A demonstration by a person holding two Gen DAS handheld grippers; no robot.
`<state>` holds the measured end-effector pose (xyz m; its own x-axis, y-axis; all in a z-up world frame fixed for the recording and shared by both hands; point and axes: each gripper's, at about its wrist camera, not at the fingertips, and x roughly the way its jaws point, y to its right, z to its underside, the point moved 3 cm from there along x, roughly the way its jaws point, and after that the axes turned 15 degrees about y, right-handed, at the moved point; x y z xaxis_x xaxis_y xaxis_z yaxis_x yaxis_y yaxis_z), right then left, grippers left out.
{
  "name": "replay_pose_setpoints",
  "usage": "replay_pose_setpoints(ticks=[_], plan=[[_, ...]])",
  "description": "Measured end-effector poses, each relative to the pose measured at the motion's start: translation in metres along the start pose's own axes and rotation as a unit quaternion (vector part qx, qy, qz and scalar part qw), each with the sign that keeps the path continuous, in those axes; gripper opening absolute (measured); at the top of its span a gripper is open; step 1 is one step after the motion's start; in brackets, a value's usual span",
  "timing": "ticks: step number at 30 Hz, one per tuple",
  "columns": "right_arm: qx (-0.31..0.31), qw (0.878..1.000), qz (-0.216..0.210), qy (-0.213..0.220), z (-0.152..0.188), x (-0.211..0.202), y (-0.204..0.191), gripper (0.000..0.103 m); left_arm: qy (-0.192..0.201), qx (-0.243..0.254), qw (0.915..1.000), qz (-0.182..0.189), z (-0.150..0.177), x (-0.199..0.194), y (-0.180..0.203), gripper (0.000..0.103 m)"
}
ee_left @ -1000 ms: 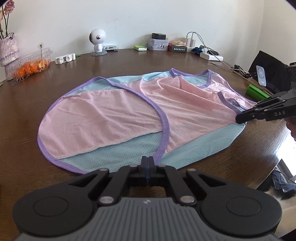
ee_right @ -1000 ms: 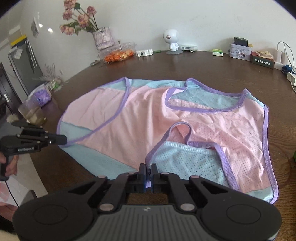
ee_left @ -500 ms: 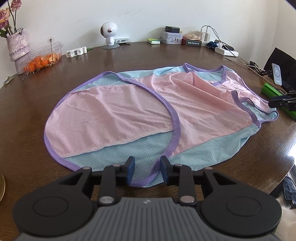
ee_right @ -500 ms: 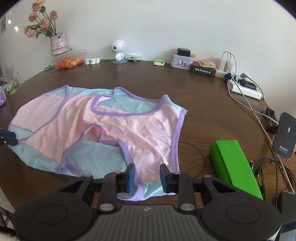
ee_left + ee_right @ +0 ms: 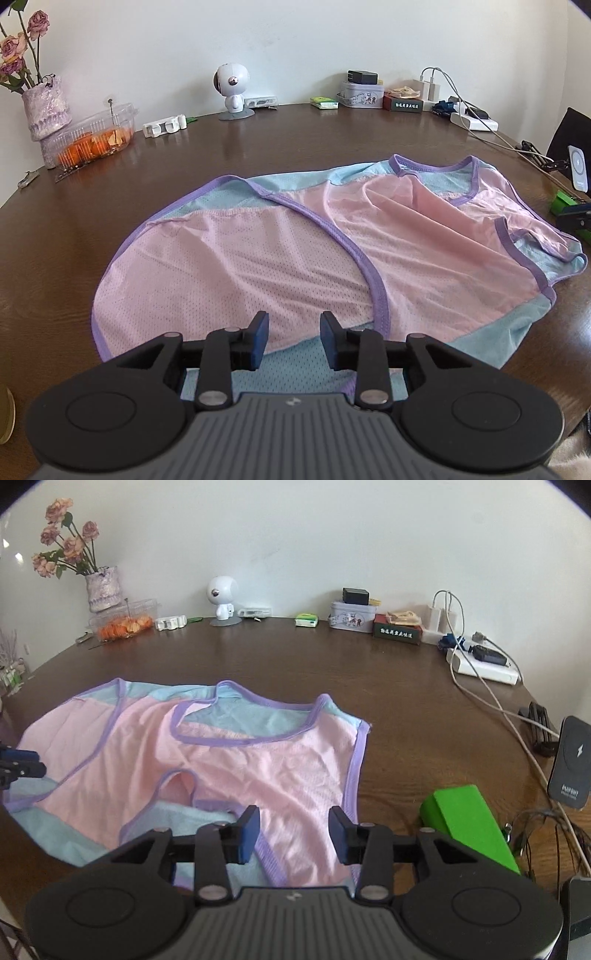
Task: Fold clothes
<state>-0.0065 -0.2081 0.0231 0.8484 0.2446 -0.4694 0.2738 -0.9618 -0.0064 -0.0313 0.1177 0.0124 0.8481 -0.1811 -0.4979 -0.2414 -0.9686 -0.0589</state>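
A pink mesh vest point(image 5: 295, 266) with pale blue panels and purple binding lies spread on the brown wooden table point(image 5: 258, 147), partly folded over itself, its neckline toward the wall. The left gripper point(image 5: 293, 339) hangs over the vest's near edge with its jaws apart; they have just been opening, and nothing is pinched between them, the pink and blue cloth merely showing below the gap. The right gripper point(image 5: 293, 832) sits over the vest's other near corner, at the purple-edged armhole, jaws likewise apart and just opening further, with no fabric clamped between the pads. In the right wrist view the tip of the left gripper shows at the vest's far left edge. Just right of the vest, near the table's edge, lies a bright green block point(image 5: 469, 827), and beyond it stands a dark charging stand point(image 5: 570, 762). Behind the vest, along the wall, stand a small white robot figure point(image 5: 232, 88), a clear box of orange fruit point(image 5: 94, 142), a vase of dried roses point(image 5: 103, 587), a tin box point(image 5: 351, 616) and a white power strip point(image 5: 484, 666) with cables trailing toward the green block.
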Motion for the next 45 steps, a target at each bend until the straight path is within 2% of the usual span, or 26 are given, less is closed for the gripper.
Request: replay_pose_setpoints(ticks=[2, 6, 7, 10, 11, 17, 19, 21, 23, 24, 25, 27, 28, 34, 37, 38, 40, 45], plan=[[-0.007, 1.0, 0.028, -0.014, -0.002, 0.019, 0.004, 0.039, -0.004, 0.005, 1.0, 0.001, -0.001, 0.008, 0.003, 0.031], [0.02, 0.999, 0.034, -0.032, 0.0, 0.05, 0.02, 0.036, -0.005, 0.001, 1.0, -0.001, -0.001, 0.015, 0.002, 0.031], [0.027, 0.999, 0.031, -0.03, 0.0, 0.051, 0.022, 0.03, -0.005, -0.001, 1.0, 0.0, -0.001, 0.016, 0.001, 0.031], [0.033, 0.999, 0.029, -0.029, 0.001, 0.053, 0.023, 0.002, -0.005, -0.005, 1.0, 0.002, 0.0, 0.015, 0.0, 0.031], [0.03, 0.999, 0.033, -0.031, 0.003, 0.053, 0.023, 0.001, -0.004, -0.005, 1.0, 0.003, 0.0, 0.015, 0.001, 0.031], [0.039, 0.997, 0.063, -0.033, 0.0, 0.051, 0.035, 0.001, -0.004, -0.007, 0.9999, 0.007, 0.001, 0.016, -0.002, 0.031], [0.048, 0.997, 0.054, -0.033, -0.005, 0.052, 0.038, 0.003, -0.005, -0.009, 0.9999, 0.01, 0.001, 0.016, -0.003, 0.031], [0.052, 0.997, 0.044, -0.029, -0.011, 0.057, 0.04, 0.011, -0.005, -0.01, 0.9999, 0.011, 0.001, 0.016, -0.004, 0.031], [0.051, 0.998, 0.033, -0.023, -0.018, 0.067, 0.041, 0.039, -0.004, -0.008, 0.9999, 0.012, 0.001, 0.016, -0.003, 0.032], [0.051, 0.998, 0.032, -0.021, -0.02, 0.073, 0.042, 0.044, -0.004, -0.009, 0.9999, 0.012, 0.001, 0.016, -0.003, 0.032], [0.051, 0.998, 0.034, -0.027, -0.021, 0.082, 0.042, 0.042, -0.004, -0.009, 0.9999, 0.012, 0.001, 0.016, -0.003, 0.032], [0.058, 0.997, 0.04, -0.031, -0.023, 0.096, 0.044, 0.019, -0.003, -0.01, 0.9999, 0.012, 0.002, 0.016, -0.003, 0.032], [0.065, 0.996, 0.043, -0.033, -0.024, 0.1, 0.047, 0.0, -0.002, -0.01, 0.9999, 0.012, 0.002, 0.015, -0.003, 0.032], [0.071, 0.993, 0.089, -0.03, -0.023, 0.109, 0.07, 0.001, -0.002, -0.01, 0.9998, 0.015, 0.003, 0.015, -0.004, 0.032], [0.073, 0.994, 0.076, -0.037, -0.024, 0.099, 0.066, 0.013, 0.0, -0.011, 0.9998, 0.016, 0.003, 0.014, -0.004, 0.032], [0.068, 0.995, 0.064, -0.039, -0.025, 0.092, 0.06, 0.022, 0.001, -0.011, 0.9998, 0.016, 0.003, 0.014, -0.004, 0.032], [0.057, 0.996, 0.046, -0.05, -0.018, 0.078, 0.05, 0.032, 0.002, -0.012, 0.9998, 0.016, 0.004, 0.014, -0.004, 0.032], [0.027, 0.997, 0.039, -0.059, -0.001, 0.052, 0.035, 0.028, 0.003, -0.012, 0.9998, 0.017, 0.004, 0.014, -0.005, 0.032]])
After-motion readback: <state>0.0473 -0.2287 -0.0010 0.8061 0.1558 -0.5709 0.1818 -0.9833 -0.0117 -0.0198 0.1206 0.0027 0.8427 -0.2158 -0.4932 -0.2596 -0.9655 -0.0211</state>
